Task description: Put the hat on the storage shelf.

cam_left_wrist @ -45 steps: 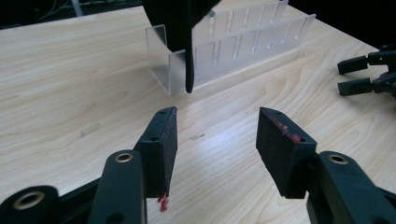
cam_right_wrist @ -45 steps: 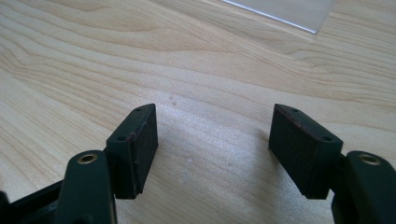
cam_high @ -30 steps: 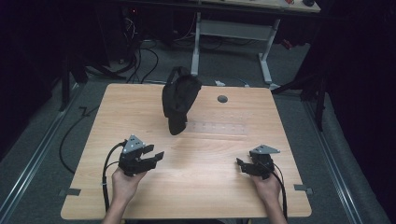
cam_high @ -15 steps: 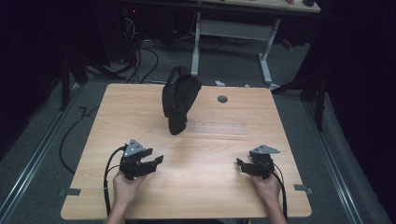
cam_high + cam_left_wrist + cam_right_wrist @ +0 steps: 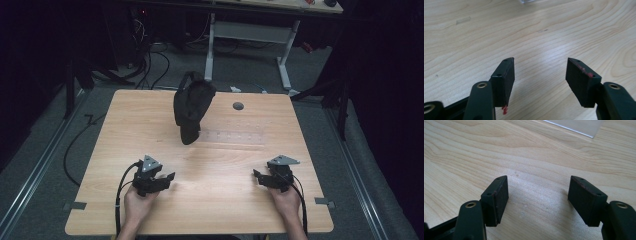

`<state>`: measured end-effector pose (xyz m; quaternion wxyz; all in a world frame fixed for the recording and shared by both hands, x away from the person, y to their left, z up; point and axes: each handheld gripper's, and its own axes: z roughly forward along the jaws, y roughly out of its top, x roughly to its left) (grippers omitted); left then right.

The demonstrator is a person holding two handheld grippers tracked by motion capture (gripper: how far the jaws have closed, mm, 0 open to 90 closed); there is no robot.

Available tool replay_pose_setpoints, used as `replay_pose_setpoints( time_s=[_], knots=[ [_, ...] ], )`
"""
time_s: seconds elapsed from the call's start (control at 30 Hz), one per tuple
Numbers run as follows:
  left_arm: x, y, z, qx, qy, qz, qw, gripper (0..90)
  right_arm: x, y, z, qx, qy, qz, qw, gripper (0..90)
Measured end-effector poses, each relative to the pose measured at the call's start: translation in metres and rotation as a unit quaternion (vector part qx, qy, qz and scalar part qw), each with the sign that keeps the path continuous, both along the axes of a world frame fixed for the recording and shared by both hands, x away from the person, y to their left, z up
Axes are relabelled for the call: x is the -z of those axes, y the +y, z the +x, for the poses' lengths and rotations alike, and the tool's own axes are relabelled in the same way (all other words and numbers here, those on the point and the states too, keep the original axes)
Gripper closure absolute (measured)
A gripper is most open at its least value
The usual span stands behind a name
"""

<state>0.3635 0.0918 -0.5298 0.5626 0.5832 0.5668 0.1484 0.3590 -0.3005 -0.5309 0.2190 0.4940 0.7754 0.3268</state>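
Observation:
A black bag [image 5: 191,107] stands at the back middle of the wooden table [image 5: 125,125]. My left gripper [image 5: 169,180] is held low over the table's front left, well short of the bag. Its jaws have just been opening and stand open with nothing between them, as the left gripper view shows [image 5: 540,72] over bare wood. My right gripper [image 5: 259,178] rests near the front right, open too, with bare wood between its pads [image 5: 537,195].
A clear flat strip [image 5: 235,136] lies on the table to the right of the bag, and its corner [image 5: 579,126] shows in the right gripper view. A round hole [image 5: 238,106] sits near the far edge. Cables and a desk frame [image 5: 250,35] lie beyond the table.
My left gripper has sunk toward the tabletop and come a little nearer the front edge, with its jaws wider apart. The right gripper and the bag have not moved.

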Motion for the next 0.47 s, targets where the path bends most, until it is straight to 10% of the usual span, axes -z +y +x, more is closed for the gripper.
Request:
replay_pose_setpoints(
  time_s=[0.47],
  knots=[
    [0.017, 0.000, 0.004, -0.025, -0.011, 0.038, 0.9989, 31.3, 0.000, 0.000, 0.000, 0.000, 0.000, 0.000, 1.0000, 33.0]
  ],
)
